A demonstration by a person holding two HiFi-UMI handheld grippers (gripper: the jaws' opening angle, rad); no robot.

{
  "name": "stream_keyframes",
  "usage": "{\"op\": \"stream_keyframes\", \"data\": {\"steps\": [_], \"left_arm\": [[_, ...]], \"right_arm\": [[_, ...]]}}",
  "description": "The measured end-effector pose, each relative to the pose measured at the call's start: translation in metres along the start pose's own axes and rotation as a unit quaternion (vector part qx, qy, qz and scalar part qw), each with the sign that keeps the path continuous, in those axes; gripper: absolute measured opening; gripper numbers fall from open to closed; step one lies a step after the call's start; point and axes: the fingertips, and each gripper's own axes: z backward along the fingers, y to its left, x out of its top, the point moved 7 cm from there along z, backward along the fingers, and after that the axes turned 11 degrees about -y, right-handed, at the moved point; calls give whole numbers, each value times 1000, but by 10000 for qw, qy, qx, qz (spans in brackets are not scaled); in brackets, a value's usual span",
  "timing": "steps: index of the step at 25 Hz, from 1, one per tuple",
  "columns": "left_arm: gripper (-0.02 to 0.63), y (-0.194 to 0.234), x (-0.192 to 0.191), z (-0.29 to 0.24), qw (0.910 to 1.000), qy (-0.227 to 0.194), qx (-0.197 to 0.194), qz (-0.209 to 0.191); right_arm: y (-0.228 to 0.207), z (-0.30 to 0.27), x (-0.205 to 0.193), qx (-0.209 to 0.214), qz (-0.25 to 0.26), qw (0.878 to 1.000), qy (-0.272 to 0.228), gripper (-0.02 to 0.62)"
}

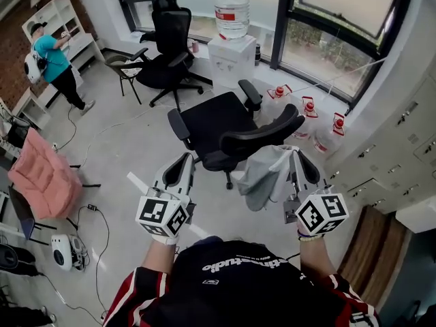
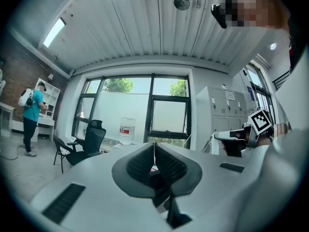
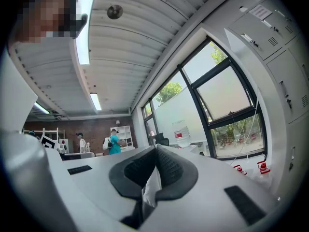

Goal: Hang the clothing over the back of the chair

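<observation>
Now level, right hand-held gripper point(image 1: 294, 154) pinching clothing point(image 1: 261, 174)

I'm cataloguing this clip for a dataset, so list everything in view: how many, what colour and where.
office chair: one, black, centre, just ahead of the grippers
second office chair: one, black, far back by the window
small chair: one, dark, left of the second office chair
water dispenser: one, white, clear bottle on top, by the window
water jugs: three, clear with red caps, on the floor right of the office chair
pink padded item: one, left edge
bystander: one, teal top, far left by white shelves
lockers: white, right wall
clothing: one, grey, hanging from the right gripper
left gripper: white, jaws together, empty
right gripper: white, shut on the clothing
</observation>
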Motion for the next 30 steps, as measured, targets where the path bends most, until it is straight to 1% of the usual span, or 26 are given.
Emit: {"op": "stream_keyframes", "data": {"steps": [4, 8, 20, 30], "left_arm": [[26, 10, 2, -15, 10000, 23, 46, -11], [25, 20, -3, -34, 9999, 104, -73, -1], [26, 70, -17, -125, 9961, 83, -870, 124], [25, 102, -28, -190, 9881, 145, -1513, 238]], "right_arm": [[-8, -15, -1, -34, -33, 10000, 26, 17], [-14, -28, -5, -175, -13, 9998, 36, 17], [-22, -73, -14, -891, 215, 9957, -115, 17], [-24, -107, -22, -1458, 420, 9882, -232, 17]]}}
